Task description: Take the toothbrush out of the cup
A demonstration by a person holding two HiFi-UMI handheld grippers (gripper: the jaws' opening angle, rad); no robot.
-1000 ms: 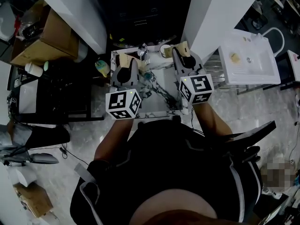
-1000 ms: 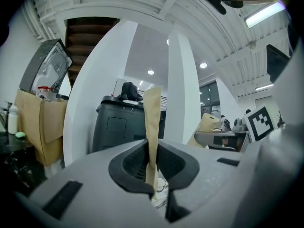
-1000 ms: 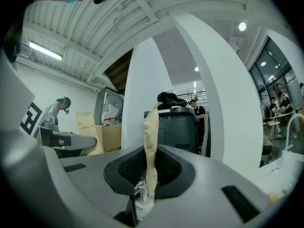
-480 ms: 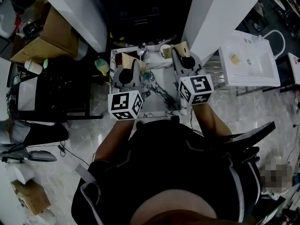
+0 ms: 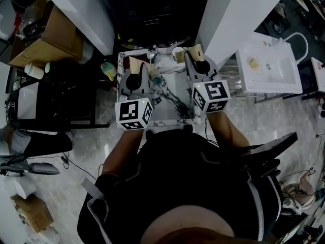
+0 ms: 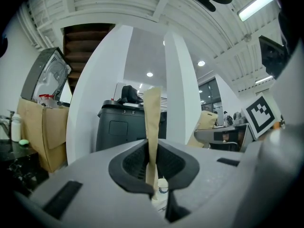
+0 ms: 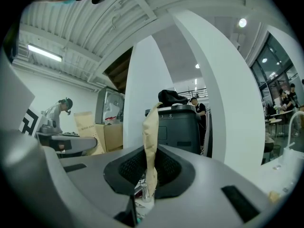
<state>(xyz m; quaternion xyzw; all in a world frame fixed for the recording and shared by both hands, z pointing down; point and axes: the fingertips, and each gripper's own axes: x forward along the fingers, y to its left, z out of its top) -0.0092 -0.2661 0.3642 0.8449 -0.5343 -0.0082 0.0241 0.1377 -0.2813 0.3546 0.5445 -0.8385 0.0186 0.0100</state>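
Tan paper strip (image 6: 152,118) pinched in left tool (image 6: 152,167); second strip (image 7: 151,132) in right tool (image 7: 150,172); both tools unmoved.

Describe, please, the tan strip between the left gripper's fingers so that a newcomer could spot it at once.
Start at the small marble-patterned table in front of the person. The left gripper reaches over its left side, and the tan paper-like strip stands upright, pinched between its fingers. Unlike the crumpled tan strip in the right gripper, it is straight.
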